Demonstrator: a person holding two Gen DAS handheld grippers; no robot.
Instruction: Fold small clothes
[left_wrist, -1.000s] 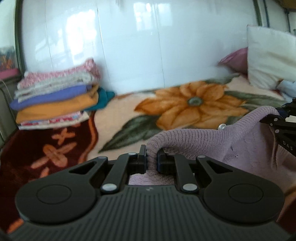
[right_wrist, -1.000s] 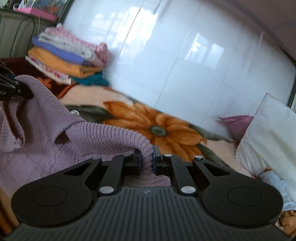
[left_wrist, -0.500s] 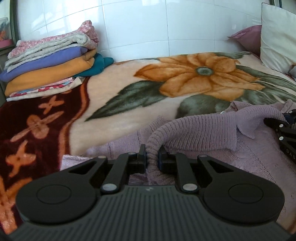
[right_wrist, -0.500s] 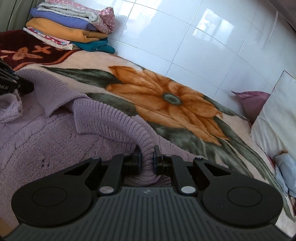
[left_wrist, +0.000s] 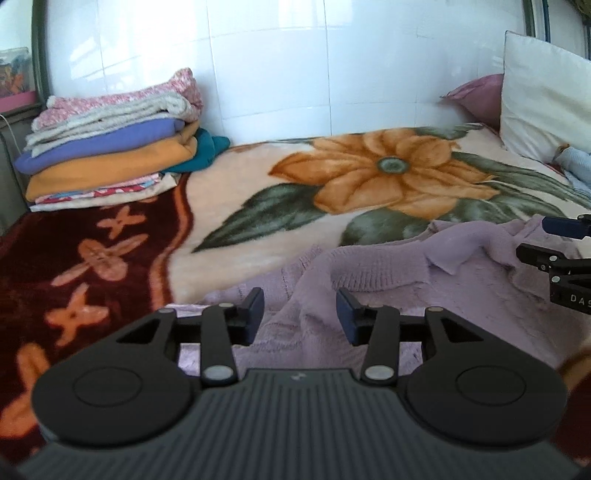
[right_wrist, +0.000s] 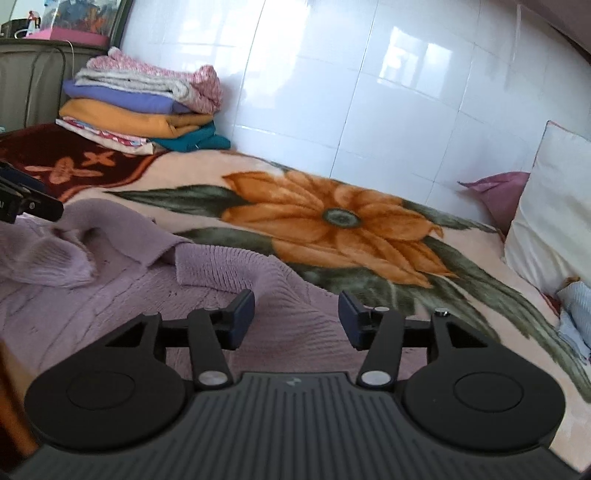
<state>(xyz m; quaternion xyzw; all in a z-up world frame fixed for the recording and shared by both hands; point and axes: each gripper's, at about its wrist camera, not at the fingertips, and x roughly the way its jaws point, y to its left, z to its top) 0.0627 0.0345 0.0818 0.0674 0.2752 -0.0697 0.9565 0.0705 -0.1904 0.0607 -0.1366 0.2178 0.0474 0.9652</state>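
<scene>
A lilac knitted sweater (left_wrist: 424, 280) lies spread on the flower-patterned blanket (left_wrist: 295, 221). It also shows in the right wrist view (right_wrist: 110, 295). Its ribbed edge is folded back over its body. My left gripper (left_wrist: 300, 314) is open just above the sweater's left part, holding nothing. My right gripper (right_wrist: 296, 319) is open above the sweater's right part, holding nothing. The right gripper shows at the right edge of the left wrist view (left_wrist: 561, 251). The left gripper shows at the left edge of the right wrist view (right_wrist: 26, 203).
A stack of folded clothes (left_wrist: 110, 155) sits at the far left against the white tiled wall (left_wrist: 295, 74). A white pillow (left_wrist: 546, 96) and a pink pillow (left_wrist: 476, 96) lie at the far right. A light blue garment (right_wrist: 576, 317) lies beside the pillow.
Both grippers held the sweater's ribbed edge, lowered it onto the blanket, then opened and let go. The sweater now lies flat with its edge folded over.
</scene>
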